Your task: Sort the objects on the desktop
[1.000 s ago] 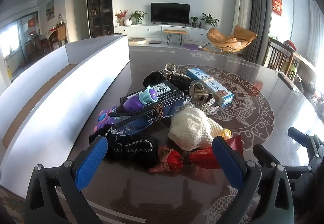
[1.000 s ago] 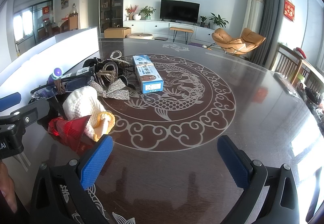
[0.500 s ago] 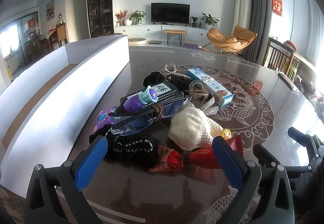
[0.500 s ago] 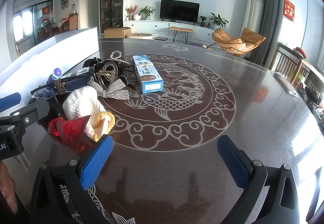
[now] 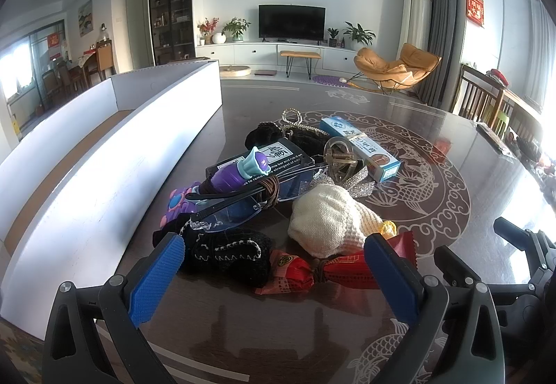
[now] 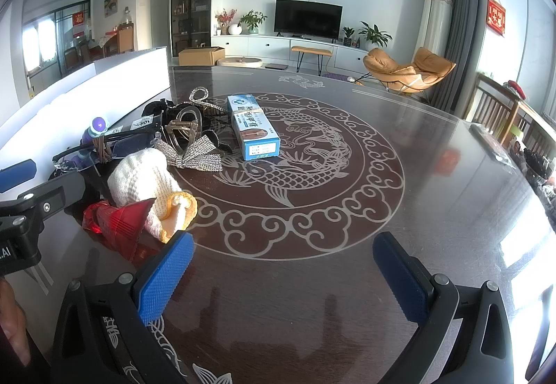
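A heap of small objects lay on a dark glossy table (image 6: 312, 279) inlaid with a pale fish-and-cloud medallion, just beside a long white open box (image 5: 114, 154) on the left. Much of the heap overlapped, so several things were only partly visible: a black flat case (image 5: 278, 154) lay under a purple bottle with a teal cap (image 5: 239, 173), and dark-framed glasses (image 5: 229, 206) bound with a brown cord crossed over it. What the black fuzzy shape at the back was could not be made out.

At the near edge sat a black knitted piece with white stitching (image 5: 226, 253), a red crinkled foil wrapper (image 5: 312, 271) and a cream knitted pouch (image 5: 326, 220) with a yellow end (soft, ribbed texture). A silver glittery bow (image 6: 198, 154) touched the pouch, and a blue-and-white rectangular carton (image 6: 253, 130) lay flat just right of the heap, on the medallion.

The left gripper (image 5: 274, 274) hovered before the heap, its blue textured pads spread wide and holding nothing. The right gripper (image 6: 283, 274) was likewise spread wide over bare table, well right of the heap. Part of a hand (image 6: 12, 328) was cut off at the lower left edge.
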Motion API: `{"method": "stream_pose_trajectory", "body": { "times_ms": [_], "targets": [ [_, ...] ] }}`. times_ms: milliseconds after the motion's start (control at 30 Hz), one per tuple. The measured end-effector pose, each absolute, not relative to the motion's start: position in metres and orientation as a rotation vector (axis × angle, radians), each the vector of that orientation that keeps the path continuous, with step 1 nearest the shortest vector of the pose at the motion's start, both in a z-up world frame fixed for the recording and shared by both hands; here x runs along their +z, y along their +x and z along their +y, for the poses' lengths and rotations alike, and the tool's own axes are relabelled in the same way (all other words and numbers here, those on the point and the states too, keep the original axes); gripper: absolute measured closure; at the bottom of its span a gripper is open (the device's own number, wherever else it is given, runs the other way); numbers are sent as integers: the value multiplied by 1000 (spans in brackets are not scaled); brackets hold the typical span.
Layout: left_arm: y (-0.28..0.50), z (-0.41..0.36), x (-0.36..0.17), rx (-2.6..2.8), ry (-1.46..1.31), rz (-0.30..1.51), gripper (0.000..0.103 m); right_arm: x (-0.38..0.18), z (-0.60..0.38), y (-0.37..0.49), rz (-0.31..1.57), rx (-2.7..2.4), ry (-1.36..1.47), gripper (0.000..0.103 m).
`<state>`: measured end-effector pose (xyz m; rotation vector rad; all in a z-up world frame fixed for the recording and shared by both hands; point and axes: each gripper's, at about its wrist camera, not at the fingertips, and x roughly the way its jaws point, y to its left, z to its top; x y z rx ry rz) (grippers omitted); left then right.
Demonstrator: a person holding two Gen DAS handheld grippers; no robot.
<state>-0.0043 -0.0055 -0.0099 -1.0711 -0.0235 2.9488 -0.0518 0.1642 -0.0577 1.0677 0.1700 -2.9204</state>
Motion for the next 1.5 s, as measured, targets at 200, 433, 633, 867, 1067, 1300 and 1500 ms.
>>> {"method": "stream_pose_trajectory", "body": {
  "times_ms": [200, 433, 633, 867, 1067, 1300, 1500],
  "targets": [
    [-5, -6, -10, 2948, -1072, -18, 0, -58, 164, -52, 168, -2921, 1066, 0],
    [-5, -6, -10, 2947, -1072, -18, 0, -58, 164, -52, 168, -2920, 1067, 0],
    [-5, -6, -10, 2946, -1072, -19, 0, -59, 163, -52, 169, -2916, 1070, 0],
    [-5, -5, -10, 2945, -1073, -16, 0, -59, 163, -52, 168, -2915, 1071, 0],
    [-5, -5, -10, 2943, -1074, -16, 0, -60, 162, -53, 169, -2912, 1077, 0],
    [-5, -5, -10, 2941, -1073, -15, 0, -61, 163, -52, 169, -2910, 1080, 0],
    [-5, -5, -10, 2941, -1072, -13, 0, -61, 163, -52, 163, -2911, 1077, 0]
  ]
}}
